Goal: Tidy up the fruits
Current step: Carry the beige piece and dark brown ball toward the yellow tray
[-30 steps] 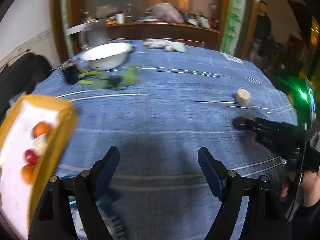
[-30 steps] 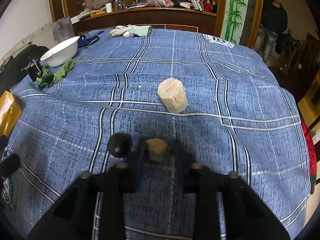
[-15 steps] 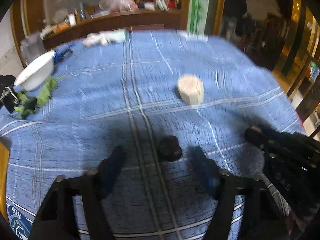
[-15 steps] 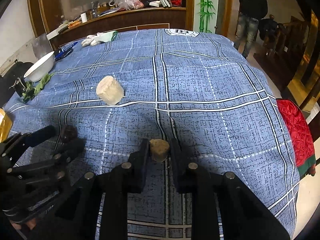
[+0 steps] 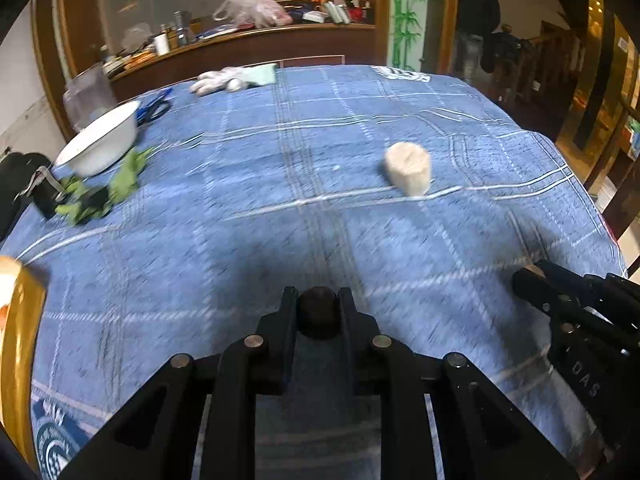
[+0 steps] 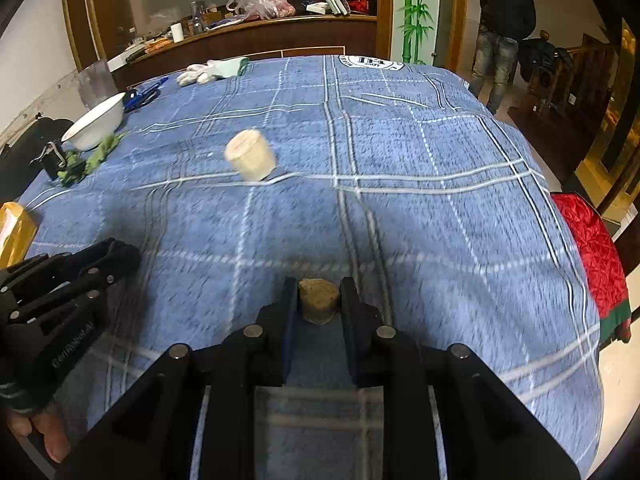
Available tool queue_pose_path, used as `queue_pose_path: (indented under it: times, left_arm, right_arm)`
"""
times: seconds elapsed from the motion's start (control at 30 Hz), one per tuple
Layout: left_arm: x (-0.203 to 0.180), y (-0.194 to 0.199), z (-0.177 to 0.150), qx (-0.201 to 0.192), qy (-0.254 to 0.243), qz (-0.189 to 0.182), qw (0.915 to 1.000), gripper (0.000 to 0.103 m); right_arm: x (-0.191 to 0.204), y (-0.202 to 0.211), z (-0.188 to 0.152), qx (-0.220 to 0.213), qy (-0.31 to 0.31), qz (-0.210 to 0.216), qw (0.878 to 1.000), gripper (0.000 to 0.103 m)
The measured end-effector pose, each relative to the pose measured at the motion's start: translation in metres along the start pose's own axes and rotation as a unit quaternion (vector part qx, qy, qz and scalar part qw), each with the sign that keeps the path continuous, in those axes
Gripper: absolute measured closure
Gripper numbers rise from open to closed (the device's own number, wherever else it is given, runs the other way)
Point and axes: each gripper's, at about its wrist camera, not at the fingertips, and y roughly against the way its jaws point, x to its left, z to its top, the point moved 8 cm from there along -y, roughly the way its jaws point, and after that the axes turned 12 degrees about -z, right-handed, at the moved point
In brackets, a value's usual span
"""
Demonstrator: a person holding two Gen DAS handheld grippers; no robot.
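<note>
Where the room opens behind it, a table draped in a blue plaid cloth [image 6: 420, 208] fills both views, with a dark wooden counter [image 6: 256, 36] cluttered with bottles and a plastic bag along the far wall, a bamboo-painted panel [image 6: 416, 8] to its right, and a person in dark clothes [image 6: 506, 28] standing by the doorway. On the far left of the cloth sit a white bowl [image 5: 100, 142], green leafy scraps [image 5: 108, 190] just beside it, blue scissors [image 6: 142, 94] and a pair of white gloves [image 5: 224, 80]; the edge of a yellow tray [image 5: 18, 344] shows at the near left border. A pale cylindrical fruit piece [image 6: 251, 159] stands alone on the cloth near the centre, well apart from both tools. The left gripper [image 5: 319, 312] is clamped narrowly on a small dark round fruit [image 5: 319, 314], its two fingers pressing either side, held low over the near part of the cloth. The right gripper [image 6: 319, 300] is likewise closed to a narrow gap on a small brown rough-skinned fruit [image 6: 319, 298]. Each tool appears in the other's view, the two held side by side but apart, both pointing toward the far edge. Fingertips of the person's left hand [image 6: 44, 436] show beneath the left tool's handle at the lower left of the right wrist view.
</note>
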Motion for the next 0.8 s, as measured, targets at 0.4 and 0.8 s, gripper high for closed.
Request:
queue_pose_path:
  times: [0.4, 0.8]
  left_arm:
    - [0.026, 0.067, -0.036, -0.027, 0.016, 0.002, 0.9995, 0.085]
    - [0.061, 0.119, -0.059, -0.059, 0.040, 0.014, 0.9974, 0.085]
  right_arm:
    - [0.026, 0.064, -0.037, -0.026, -0.013, 0.015, 0.999, 0.081]
    - [0.057, 0.116, -0.056, -0.055, -0.005, 0.037, 0.998, 0.081]
